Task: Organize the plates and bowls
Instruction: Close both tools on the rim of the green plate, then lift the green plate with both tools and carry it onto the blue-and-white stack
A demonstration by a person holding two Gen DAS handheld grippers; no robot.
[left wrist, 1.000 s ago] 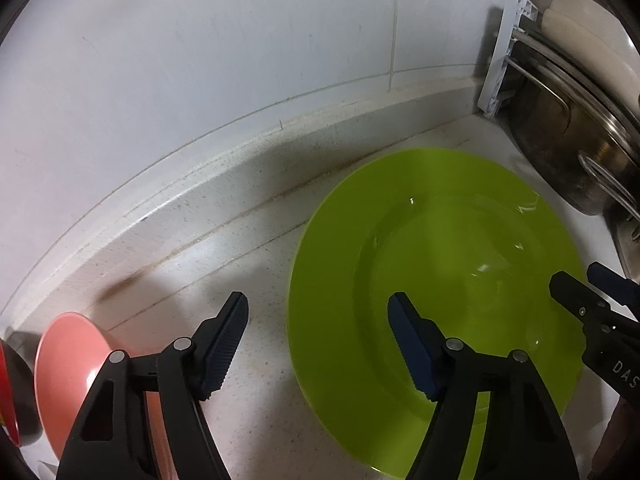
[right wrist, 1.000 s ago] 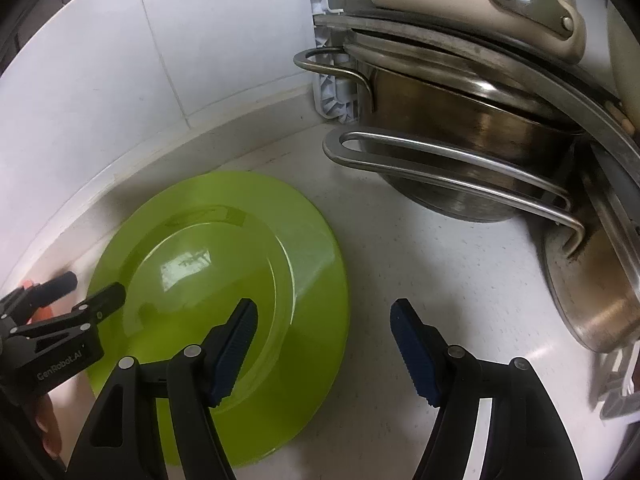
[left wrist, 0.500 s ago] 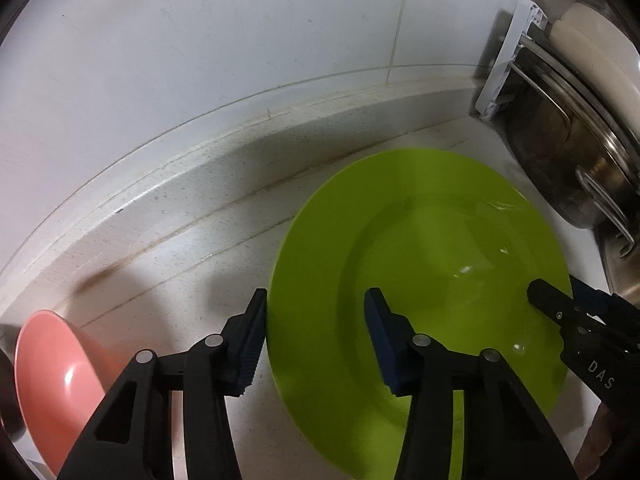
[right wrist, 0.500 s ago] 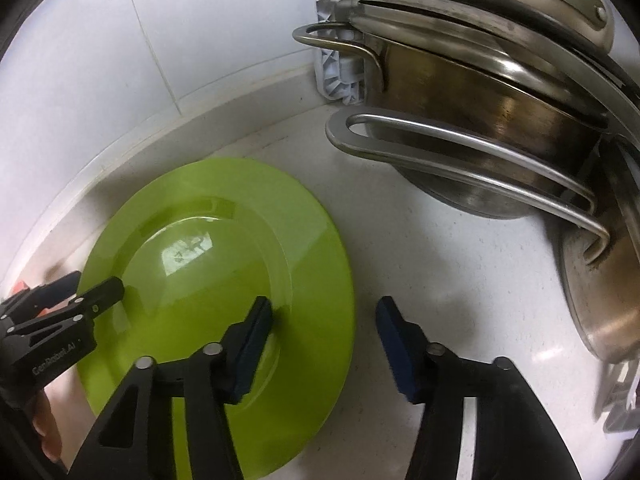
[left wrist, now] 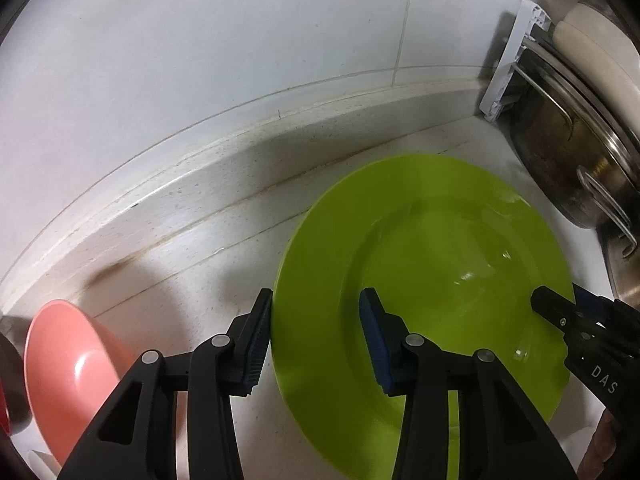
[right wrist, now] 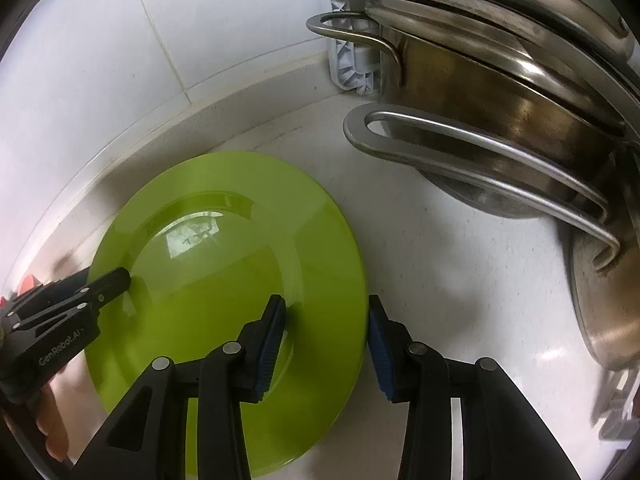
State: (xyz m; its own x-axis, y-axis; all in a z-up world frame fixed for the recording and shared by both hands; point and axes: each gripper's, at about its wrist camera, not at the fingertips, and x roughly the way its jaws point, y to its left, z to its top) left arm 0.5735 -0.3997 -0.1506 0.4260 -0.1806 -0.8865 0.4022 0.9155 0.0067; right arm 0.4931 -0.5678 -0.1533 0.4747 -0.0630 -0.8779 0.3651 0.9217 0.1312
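Note:
A lime green plate (left wrist: 424, 264) lies on the white counter; it also shows in the right wrist view (right wrist: 224, 264). My left gripper (left wrist: 316, 340) straddles the plate's left rim, one finger outside, one over the plate, jaws narrowed but a gap shows. My right gripper (right wrist: 326, 344) straddles the plate's right rim the same way. Each gripper shows in the other's view, the right one (left wrist: 576, 316) and the left one (right wrist: 80, 300). A pink bowl (left wrist: 68, 368) stands at the lower left.
Stacked steel pots with handles (right wrist: 500, 120) and a white rack (left wrist: 508, 60) stand to the right of the plate. A tiled wall and a raised counter ledge (left wrist: 200, 168) run behind. A dark red item (left wrist: 6, 412) sits at the far left edge.
Both grippers have moved in onto the plate's opposite rims and their jaws have narrowed around the rim.

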